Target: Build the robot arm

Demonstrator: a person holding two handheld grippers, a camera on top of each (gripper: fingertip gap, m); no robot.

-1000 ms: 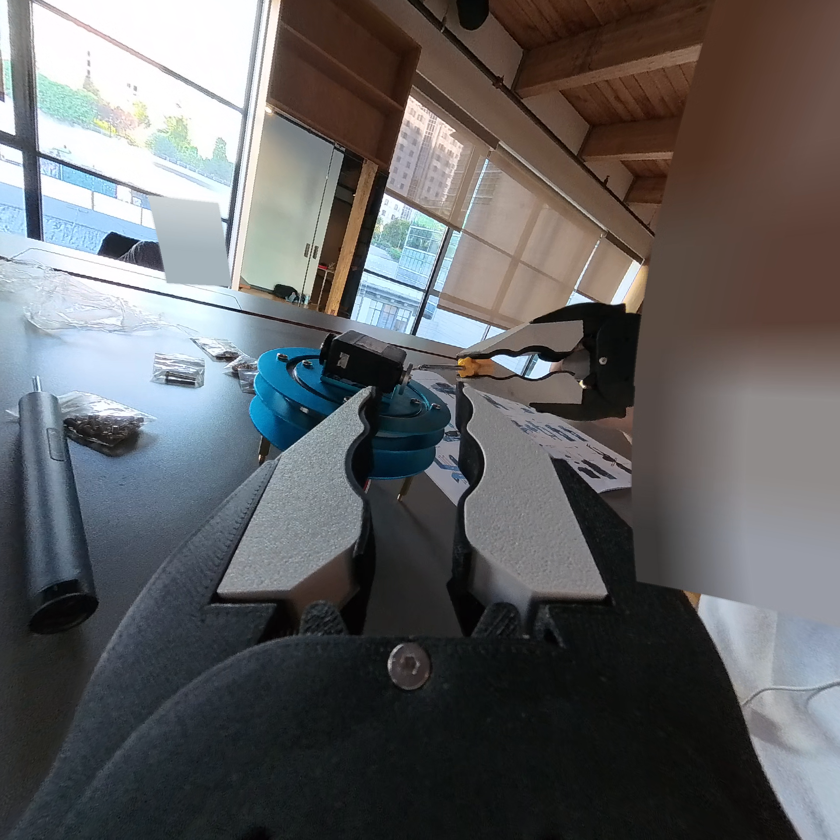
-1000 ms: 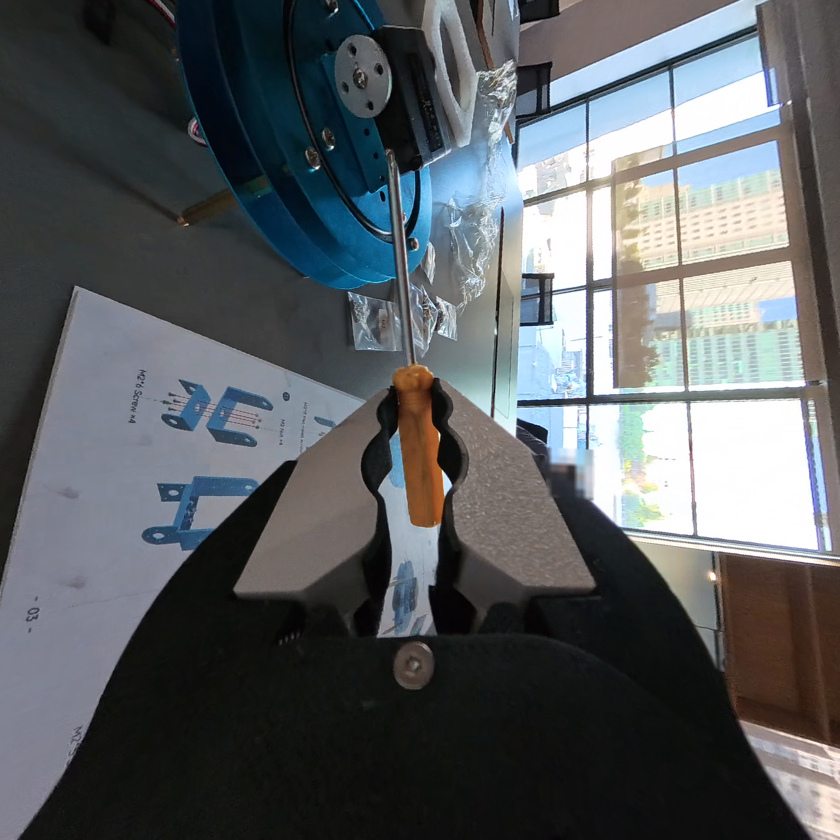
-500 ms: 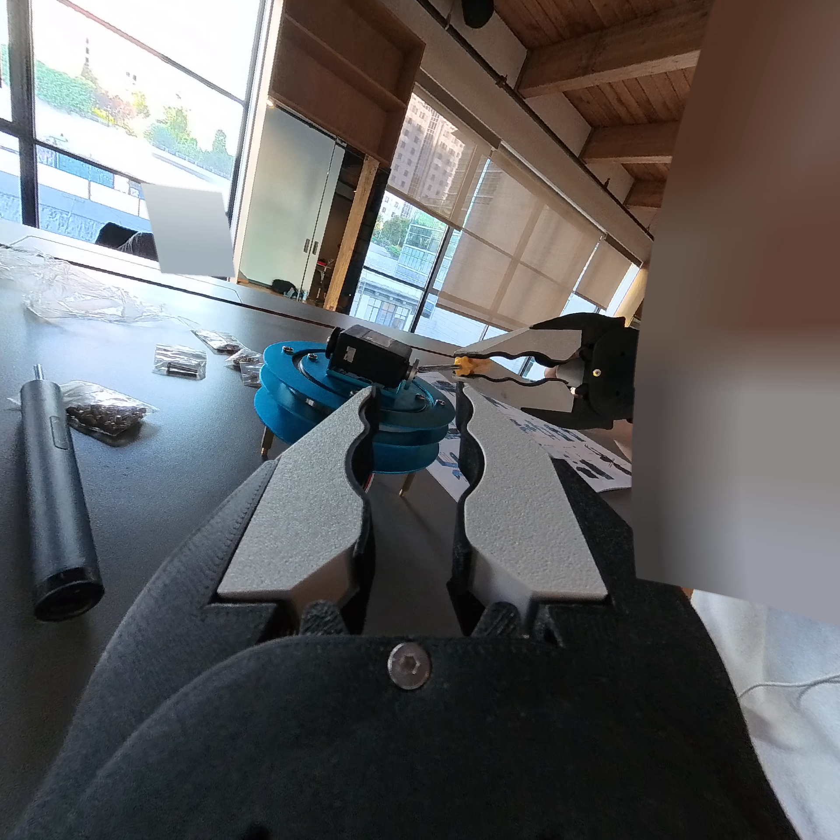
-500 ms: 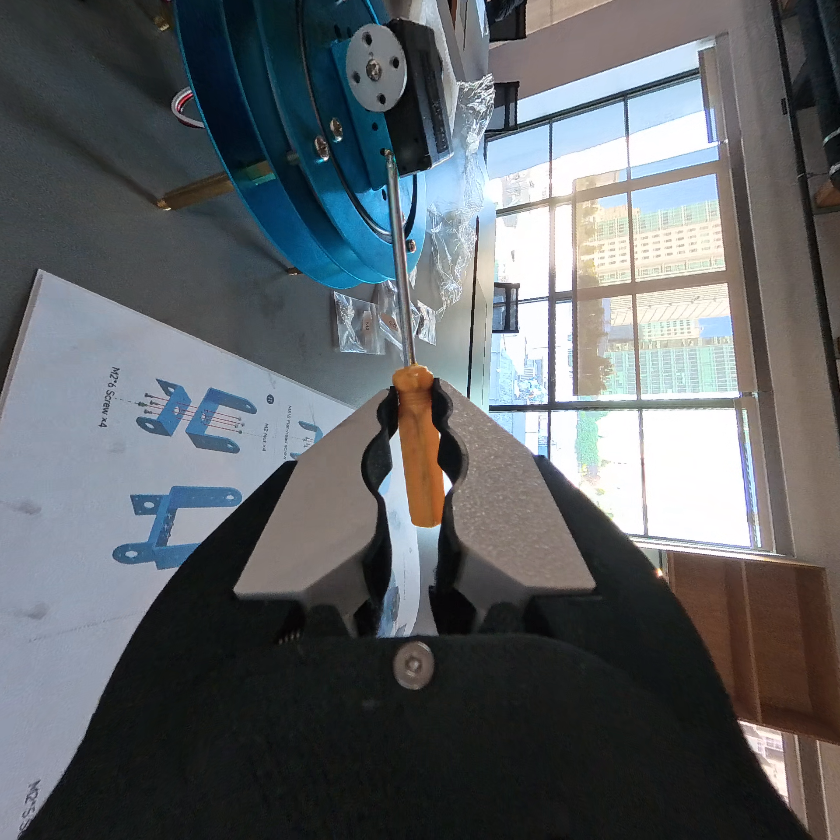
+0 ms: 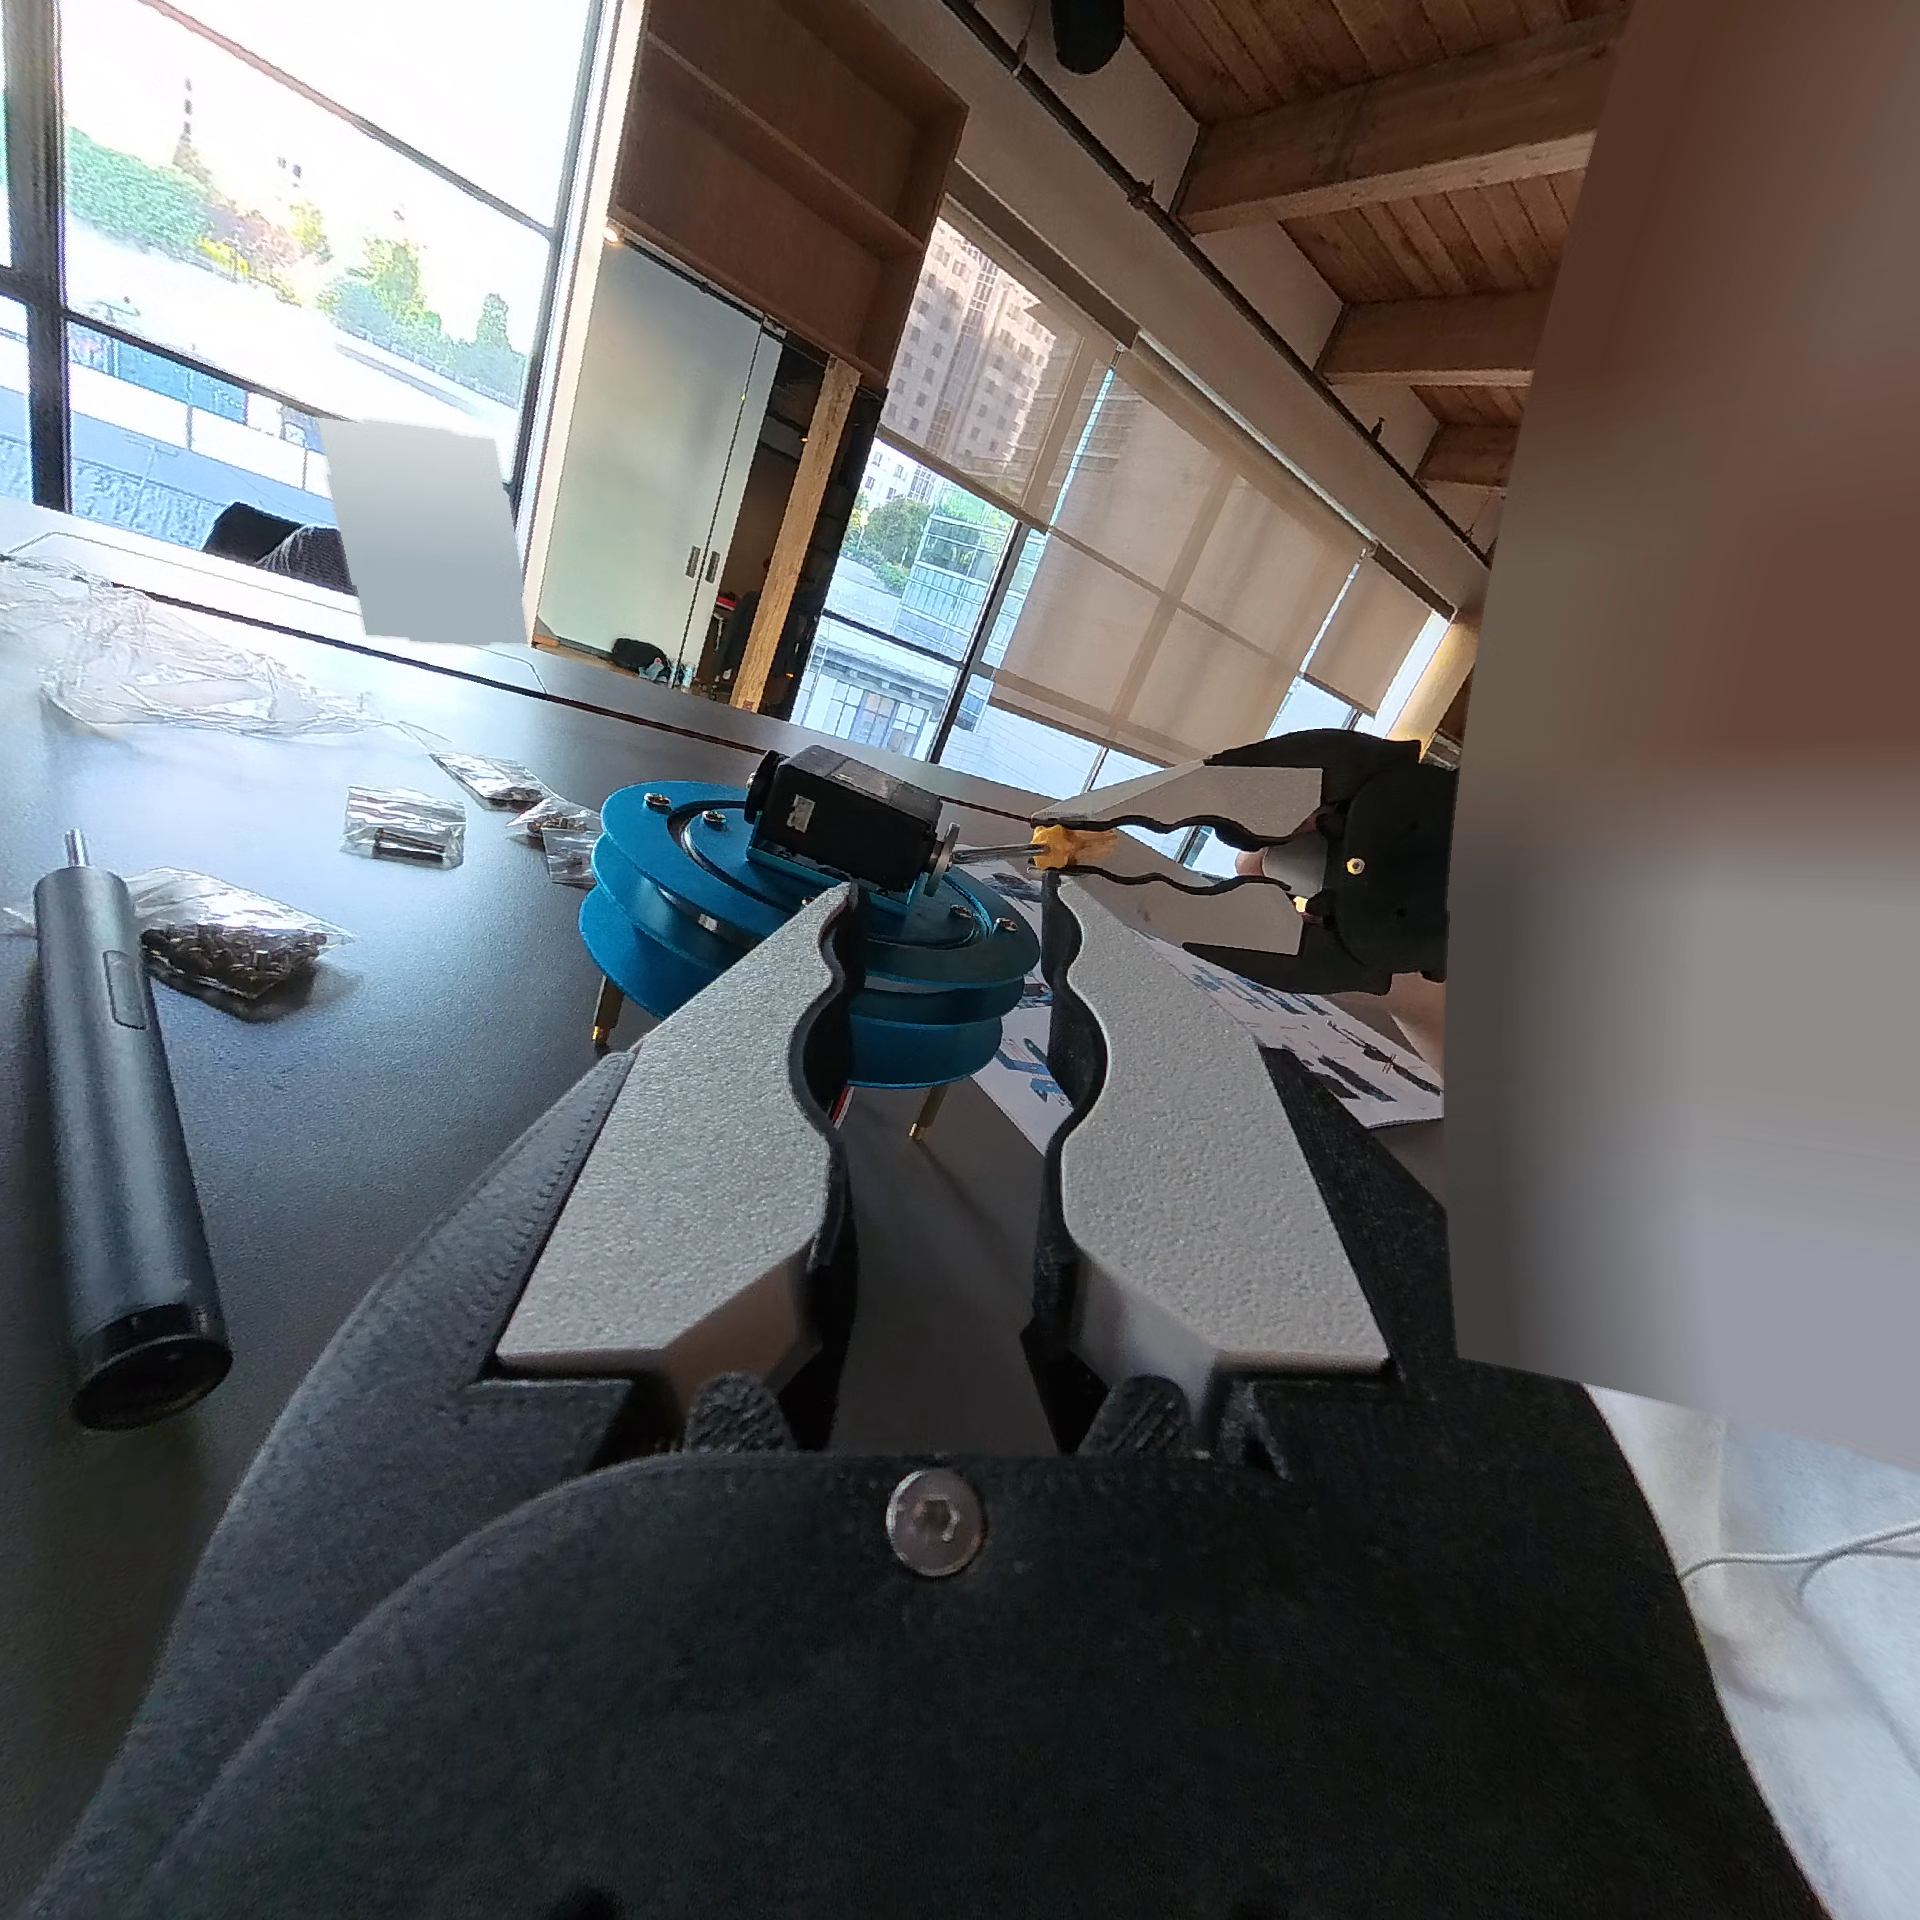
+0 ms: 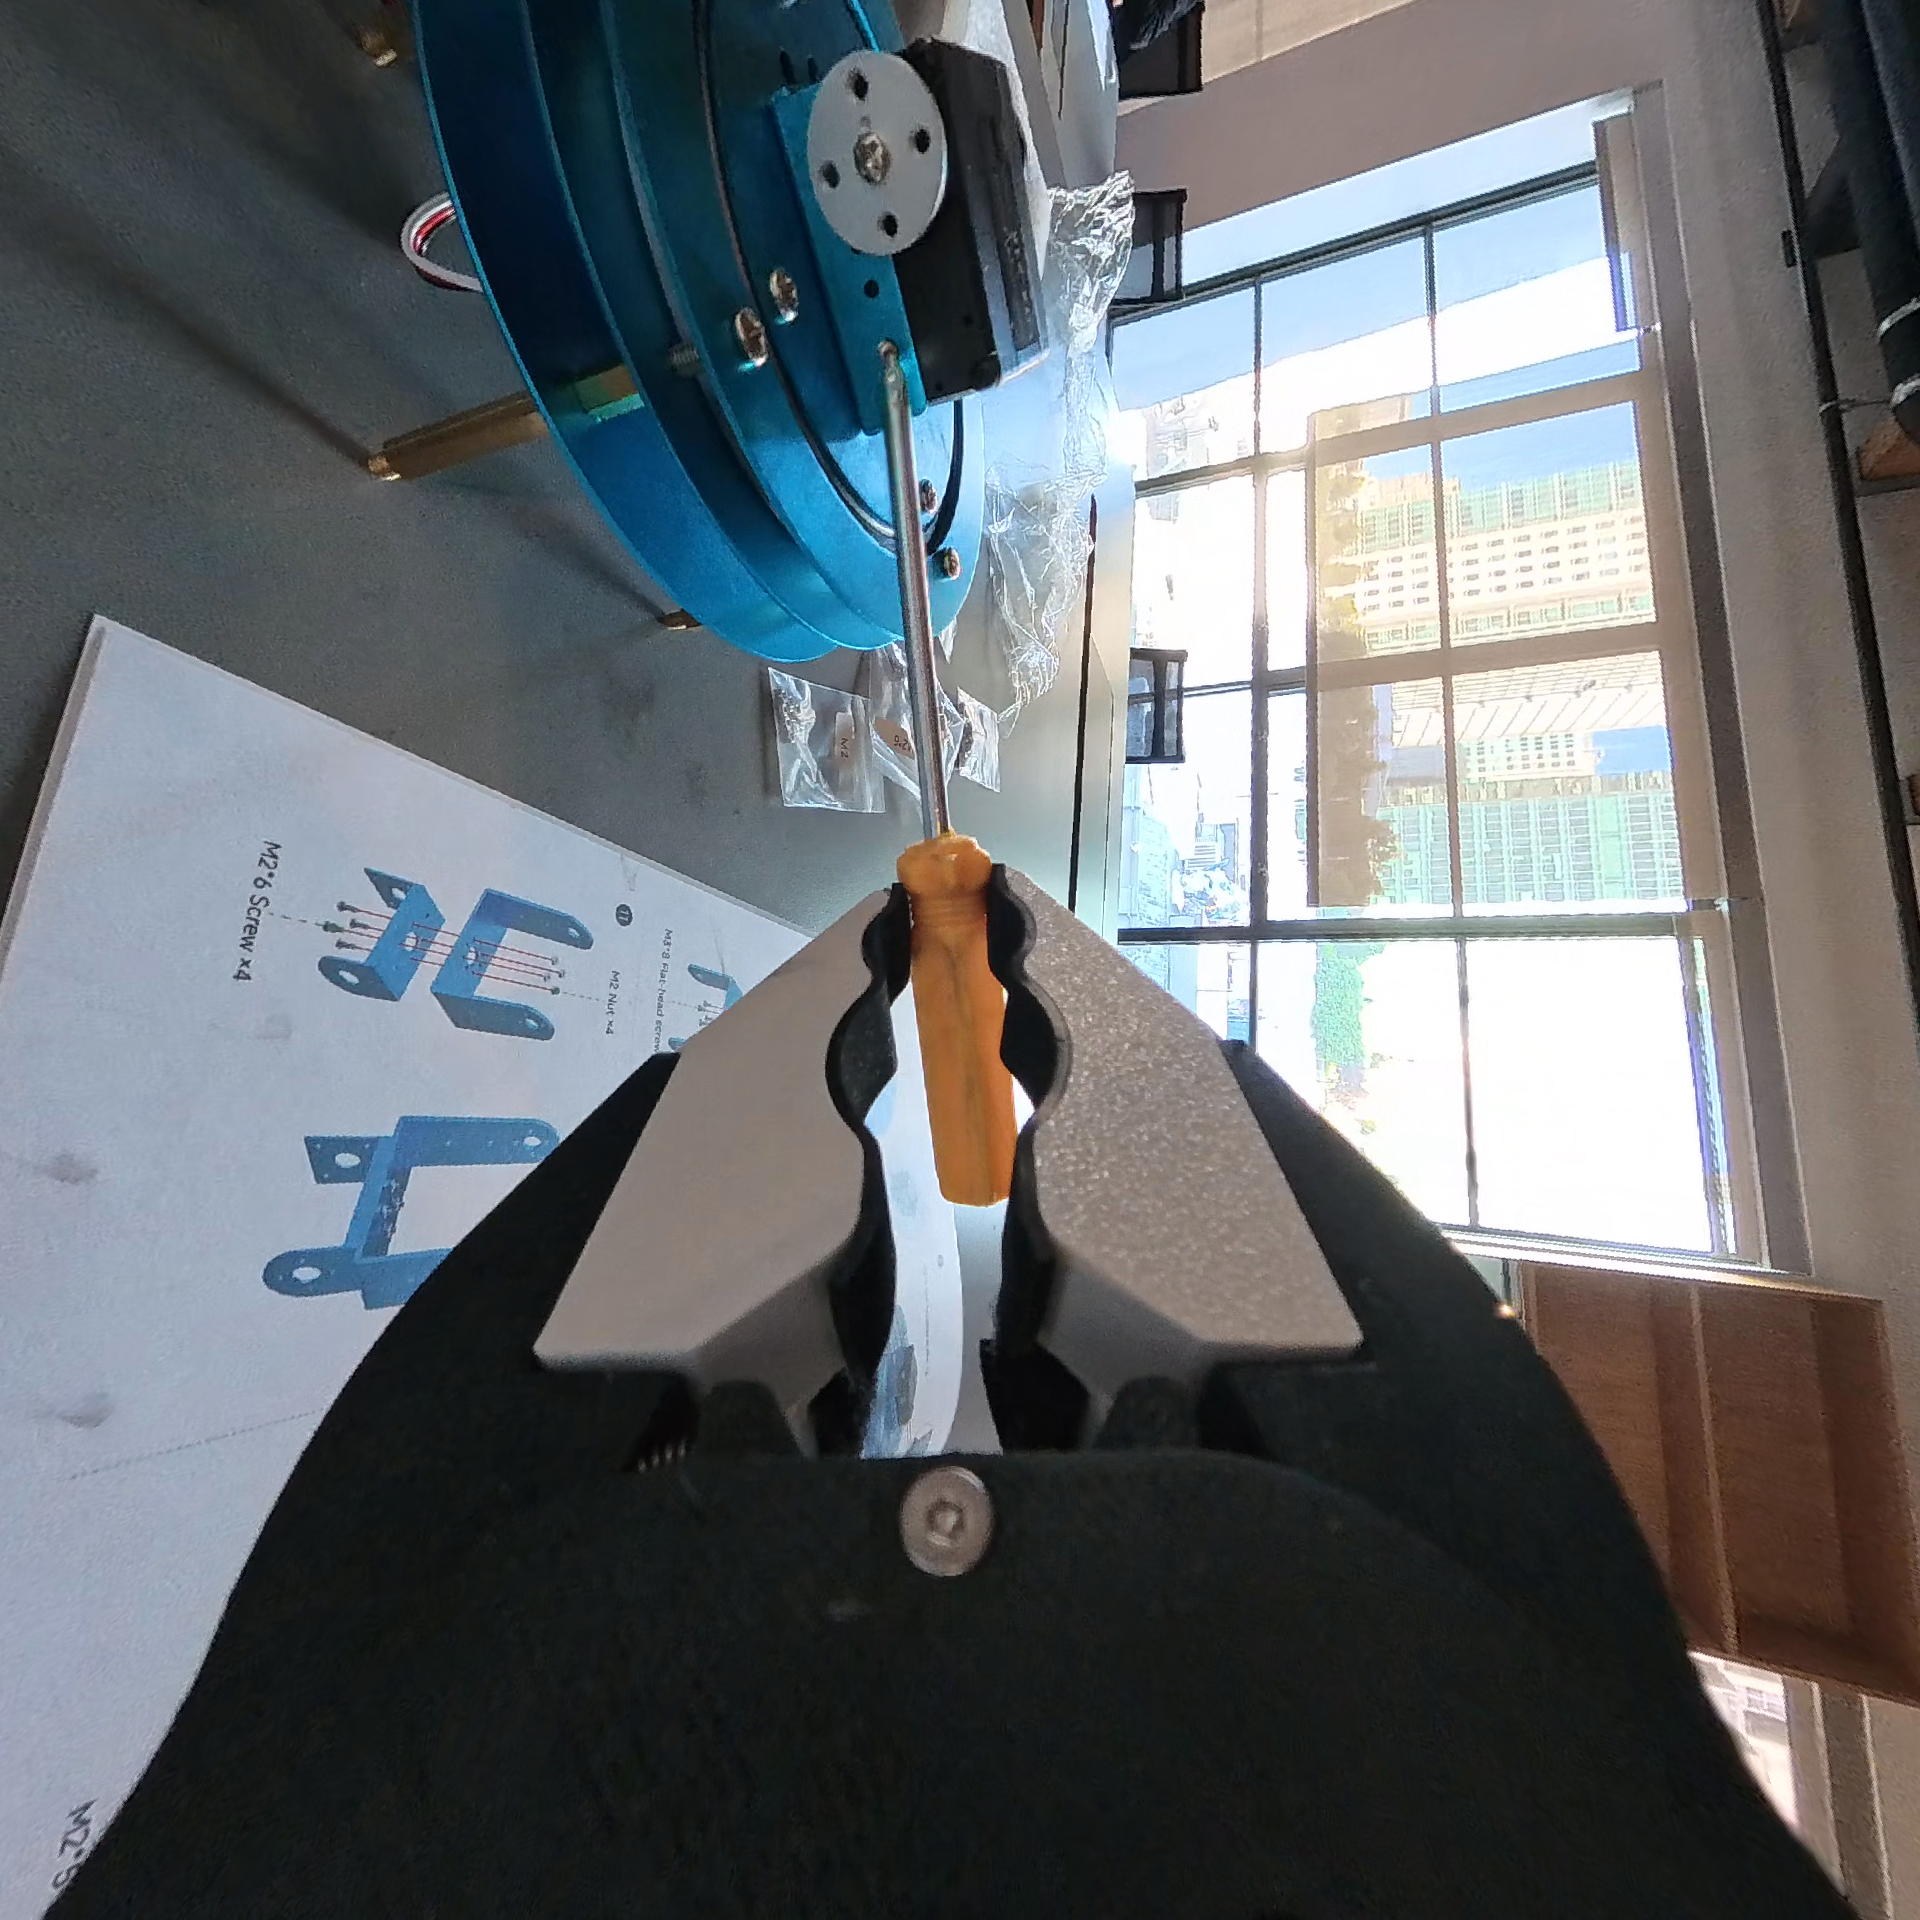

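Observation:
A blue stacked-disc assembly on brass standoffs stands on the dark table. A black servo sits on top of it. My left gripper is open and empty, its fingertips just short of the assembly. My right gripper is shut on an orange-handled screwdriver. The screwdriver's metal shaft reaches to the blue bracket beside the servo, below the servo's silver round horn. The right gripper also shows in the left wrist view, right of the assembly.
A black cylindrical tool lies at the left. Small bags of screws and crumpled clear plastic lie behind it. A printed instruction sheet lies under the right gripper. More small bags lie past the assembly. The grippers' ends are close to 15 centimeters from one another. My left tips are roughly 5 centimeters from the black servo. The left tips stand about 5 centimeters off the servo's silver round horn.
The right gripper has moved in closer to the assembly, which now looks larger, with the screwdriver tip still at the servo's bracket. The left gripper has shifted slightly and stays open.

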